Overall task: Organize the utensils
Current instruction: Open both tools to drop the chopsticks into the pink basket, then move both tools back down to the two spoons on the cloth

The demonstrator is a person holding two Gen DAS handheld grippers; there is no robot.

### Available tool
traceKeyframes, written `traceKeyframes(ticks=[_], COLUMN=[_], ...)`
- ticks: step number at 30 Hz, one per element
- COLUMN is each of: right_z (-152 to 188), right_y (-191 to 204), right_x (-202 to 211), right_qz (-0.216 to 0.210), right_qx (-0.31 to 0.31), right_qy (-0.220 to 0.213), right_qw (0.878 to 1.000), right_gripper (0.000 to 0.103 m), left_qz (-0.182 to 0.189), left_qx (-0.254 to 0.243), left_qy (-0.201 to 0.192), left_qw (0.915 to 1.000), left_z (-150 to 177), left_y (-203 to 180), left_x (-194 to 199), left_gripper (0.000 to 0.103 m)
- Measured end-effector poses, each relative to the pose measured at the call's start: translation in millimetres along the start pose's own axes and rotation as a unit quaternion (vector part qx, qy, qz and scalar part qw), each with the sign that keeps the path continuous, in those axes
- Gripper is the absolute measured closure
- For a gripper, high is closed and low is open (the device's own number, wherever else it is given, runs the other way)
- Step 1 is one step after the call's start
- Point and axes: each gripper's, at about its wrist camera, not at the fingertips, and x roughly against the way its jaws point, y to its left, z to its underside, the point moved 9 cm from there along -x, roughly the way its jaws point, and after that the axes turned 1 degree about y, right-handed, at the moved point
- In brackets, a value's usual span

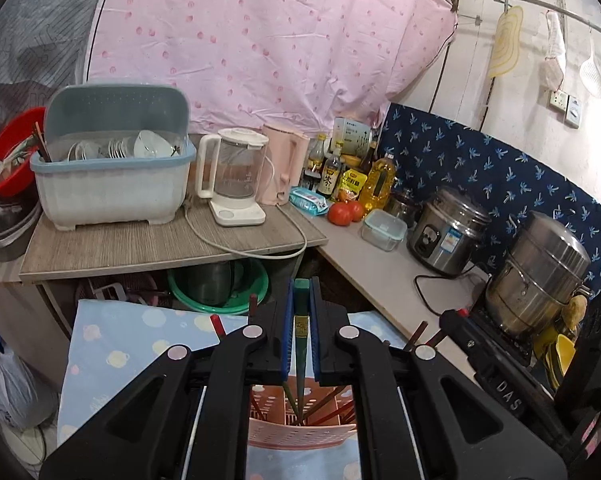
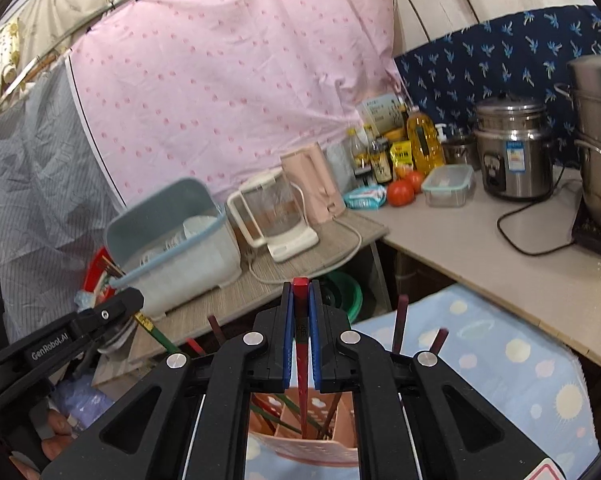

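Chopsticks are the things being sorted. A green chopstick (image 1: 300,332) stands clamped between the blue pads of the left gripper (image 1: 300,300), its lower end reaching down into a pink slotted utensil holder (image 1: 300,432) at six o'clock in the left wrist view. A red chopstick (image 2: 301,344) is pinched the same way by the right gripper (image 2: 300,300), its tip also inside the holder, seen at six o'clock in the right wrist view. Both sets of fingers are clenched tight on their sticks. More chopsticks lean in the holder's compartments, a few dark red ends poking up at about five and seven o'clock around each gripper.

The holder stands on a pale blue cloth (image 2: 500,360) printed with coloured dots. Beyond it, at ten o'clock in the left wrist view, a blue dish rack (image 1: 112,176) holds bowls and plates on a wooden shelf, with a glass kettle (image 1: 236,176) beside it.

The step in hand looks like moving chopsticks one by one, each hand holding one; whether they are going in or coming out cannot be told. Next, each stick likely needs steering clear of its neighbours into the right compartment, kept upright, before the fingers release.
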Motion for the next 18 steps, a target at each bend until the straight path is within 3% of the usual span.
traceKeyframes(ticks=[2,5,7,9,18], right_z=[10,17,21,26,78], right_y=[-2,-10,-16,-20,-24], right_x=[-4,0,7,13,50], right_qz=[0.003,0.006,0.007,0.005,0.004], right_qx=[0.005,-0.006,-0.016,-0.021,-0.025], right_qy=[0.011,0.013,0.013,0.017,0.05], right_qw=[1.0,1.0,1.0,1.0,0.998], right_gripper=[0.095,0.08,0.074,0.074,0.068], left_qz=[0.003,-0.002,-0.012,-0.02,-0.024], left_qx=[-0.002,0.003,0.008,0.008,-0.02], left_qy=[0.006,0.018,0.022,0.024,0.091], left_qw=[1.0,0.9998,0.9997,0.9995,0.9953], left_z=[5,13,19,26,96], left_y=[0,4,7,8,-6], left_x=[-5,-8,-6,-1,22], left_gripper=[0.095,0.087,0.059,0.05,0.047])
